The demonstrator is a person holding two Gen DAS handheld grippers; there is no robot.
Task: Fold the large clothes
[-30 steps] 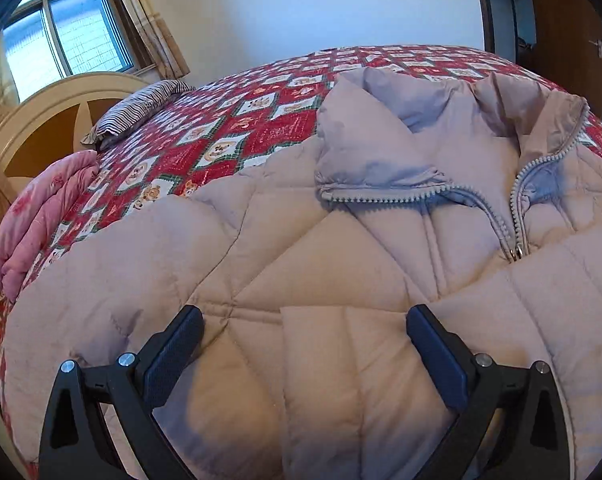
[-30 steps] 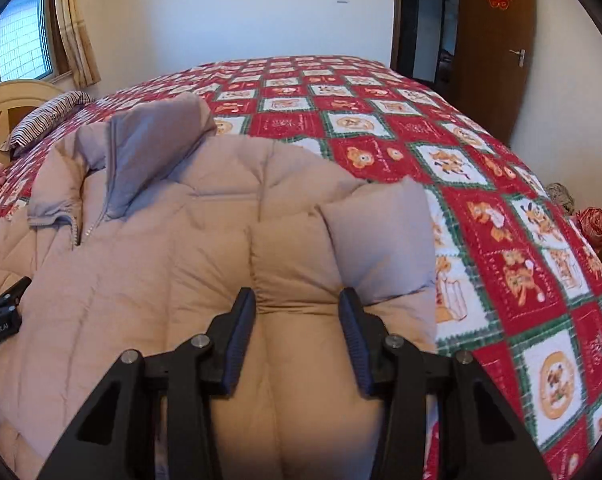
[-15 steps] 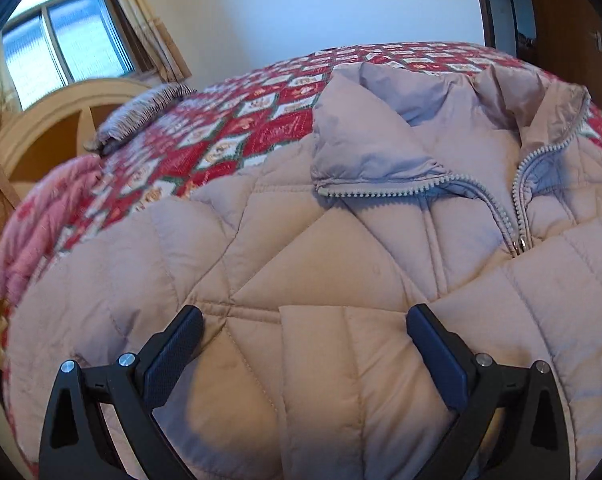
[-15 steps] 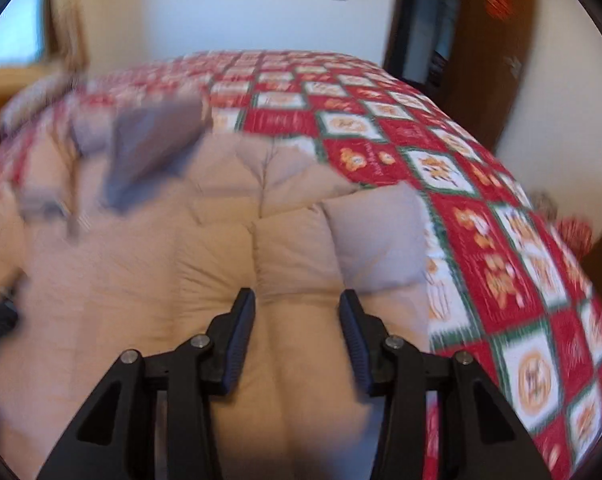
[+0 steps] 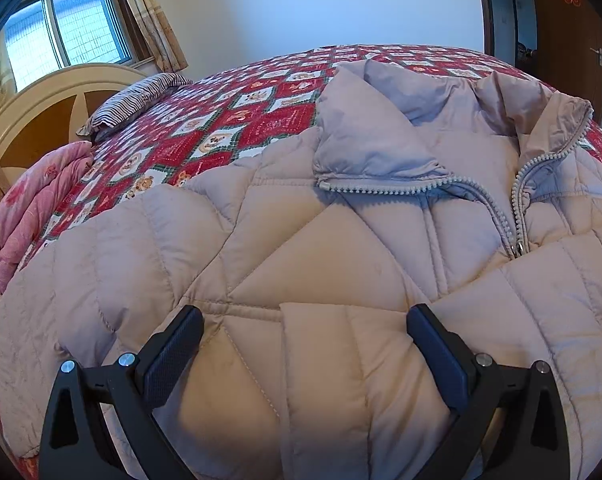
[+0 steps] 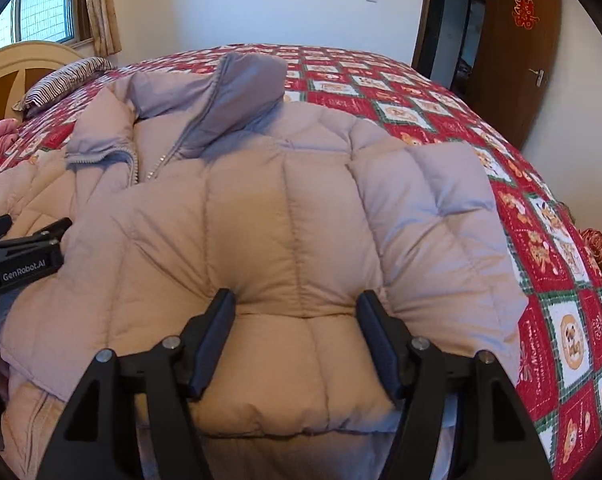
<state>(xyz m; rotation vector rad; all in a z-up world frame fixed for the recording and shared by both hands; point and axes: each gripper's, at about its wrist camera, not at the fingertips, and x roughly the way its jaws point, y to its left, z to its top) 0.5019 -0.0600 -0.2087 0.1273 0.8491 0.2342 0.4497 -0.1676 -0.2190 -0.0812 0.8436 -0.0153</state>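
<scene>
A pale pink-beige quilted puffer jacket (image 5: 341,240) lies front up on the bed, its zip partly undone and its grey-lined collar (image 5: 373,128) flopped open. My left gripper (image 5: 303,316) stands wide open low over the jacket's left chest, nothing pinched. It also shows at the left edge of the right wrist view as the left gripper (image 6: 37,226). The jacket (image 6: 293,208) has a sleeve folded inward across its body. My right gripper (image 6: 296,298) straddles a puffy fold near the hem. Its jaws are opening, with that fabric still bulging between the fingers (image 6: 217,320).
The bed carries a red patchwork quilt (image 6: 541,240). A striped pillow (image 5: 137,96) and a folded pink blanket (image 5: 29,216) lie by the cream headboard (image 5: 49,108) on the left. A brown door (image 6: 517,60) stands at the far right, and the bed's edge falls away on the right.
The right gripper's jaws have spread wider around the fold, and it has shifted left across the jacket toward the left gripper. The left gripper has stayed put, open.
</scene>
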